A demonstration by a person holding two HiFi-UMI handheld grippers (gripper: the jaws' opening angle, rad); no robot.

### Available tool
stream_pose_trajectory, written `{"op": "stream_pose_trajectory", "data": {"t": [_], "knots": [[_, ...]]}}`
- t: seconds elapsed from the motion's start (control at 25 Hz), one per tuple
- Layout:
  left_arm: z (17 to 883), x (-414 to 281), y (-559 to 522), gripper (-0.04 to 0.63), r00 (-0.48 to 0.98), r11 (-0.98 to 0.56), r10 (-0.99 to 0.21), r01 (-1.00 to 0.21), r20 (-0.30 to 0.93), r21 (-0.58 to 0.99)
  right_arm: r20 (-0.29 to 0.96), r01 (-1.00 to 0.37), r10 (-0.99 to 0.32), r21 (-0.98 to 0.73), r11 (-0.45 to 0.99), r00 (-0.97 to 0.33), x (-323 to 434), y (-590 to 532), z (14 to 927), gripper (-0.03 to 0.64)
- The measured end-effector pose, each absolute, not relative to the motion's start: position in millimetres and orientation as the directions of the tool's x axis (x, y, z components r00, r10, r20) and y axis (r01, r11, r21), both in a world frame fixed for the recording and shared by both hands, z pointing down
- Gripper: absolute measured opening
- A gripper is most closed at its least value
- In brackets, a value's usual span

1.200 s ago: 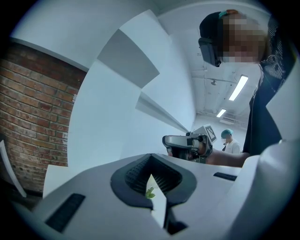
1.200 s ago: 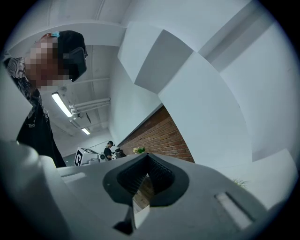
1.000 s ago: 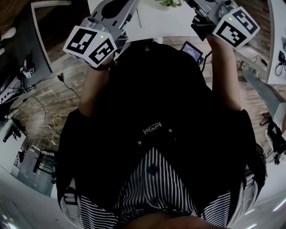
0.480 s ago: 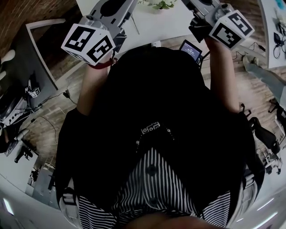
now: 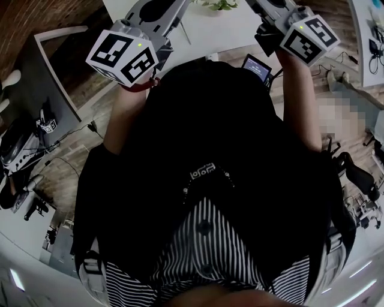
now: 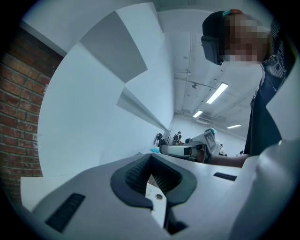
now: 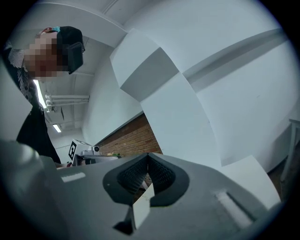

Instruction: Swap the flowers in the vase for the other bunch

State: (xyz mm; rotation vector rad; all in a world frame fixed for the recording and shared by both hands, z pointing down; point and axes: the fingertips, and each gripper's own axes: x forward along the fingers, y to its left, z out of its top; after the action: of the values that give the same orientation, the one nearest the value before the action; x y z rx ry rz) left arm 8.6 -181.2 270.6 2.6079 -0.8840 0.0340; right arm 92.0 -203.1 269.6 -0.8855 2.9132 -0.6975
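In the head view, both grippers are held up in front of my chest, over the near edge of a white table. A bit of green foliage shows at the top edge; I see no vase and no other bunch. My left gripper points at the table, its marker cube toward me. My right gripper is beside it at the right, with its cube. The left gripper view shows its jaws shut on nothing. The right gripper view shows its jaws shut and empty too.
A small device with a lit screen sits below the table edge. A dark table with gear stands at the left, and cables lie on the wooden floor. White walls and a brick wall fill the gripper views.
The head view has swung a little, so the floor and tables have shifted. Both grippers have tilted slightly but stay raised in the same place, shut and empty.
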Motion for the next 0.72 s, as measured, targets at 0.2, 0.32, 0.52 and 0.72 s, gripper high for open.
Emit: {"op": "stream_pose_trajectory", "data": {"t": [0.2,0.32,0.52,0.72], "knots": [[279,7,-180,0.006,0.816,-0.737,-0.560,-0.570,0.145,0.364,0.134,-0.541,-0.538,-0.412,0.733,-0.832,85,-201,278,0.003],[283,18,-184,0.006,0.823,-0.742,-0.549,-0.560,0.146,0.369,0.147,-0.553,-0.546,-0.408,0.726,-0.825,97,-205,283,0.003],[288,21,-182,0.006,0.833,-0.747,-0.532,-0.545,0.151,0.381,0.157,-0.560,-0.551,-0.427,0.710,-0.820,102,-201,290,0.005],[294,25,-181,0.006,0.836,-0.745,-0.525,-0.542,0.157,0.389,0.183,-0.580,-0.561,-0.419,0.699,-0.808,108,-200,299,0.016]]}}
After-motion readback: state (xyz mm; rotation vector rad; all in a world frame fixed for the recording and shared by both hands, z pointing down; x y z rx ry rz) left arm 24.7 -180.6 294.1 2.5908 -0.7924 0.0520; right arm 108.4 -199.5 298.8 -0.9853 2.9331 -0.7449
